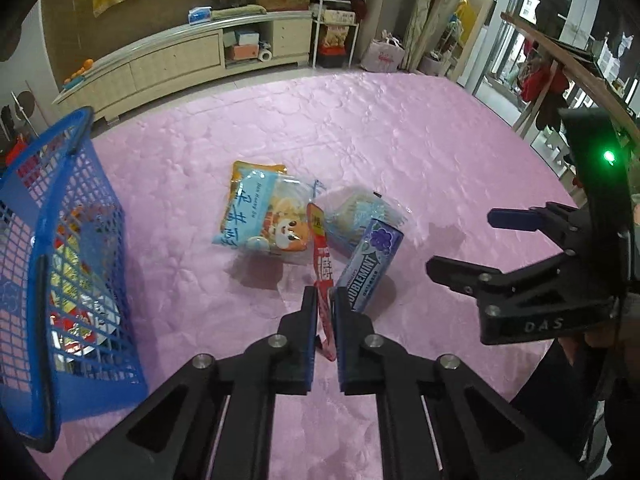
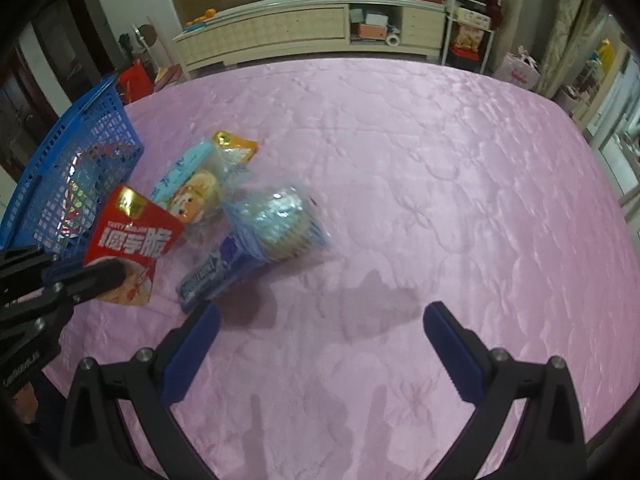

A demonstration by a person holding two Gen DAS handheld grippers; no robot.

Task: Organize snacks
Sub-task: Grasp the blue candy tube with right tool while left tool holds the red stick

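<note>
Left wrist view | left claw (image 1: 324, 300) pinches red snack packet (image 1: 323, 264), blue basket (image 1: 80, 280) to its left | right claw (image 2: 320, 320) spread wide, bare pink desk (image 2: 440, 160) ahead

Both tools are built from matte black plastic links joined by round silver screws. The left gripper (image 1: 324, 300) and right gripper (image 2: 322, 316) are fitted with blue ribbed pads. A green light and faint raised lettering are seen on the right one's body.

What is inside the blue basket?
Through the mesh of the blue basket, several shiny snack packets show in red, yellow and silver. Their labels and exact number cannot be read, because the basket wall covers them.
</note>
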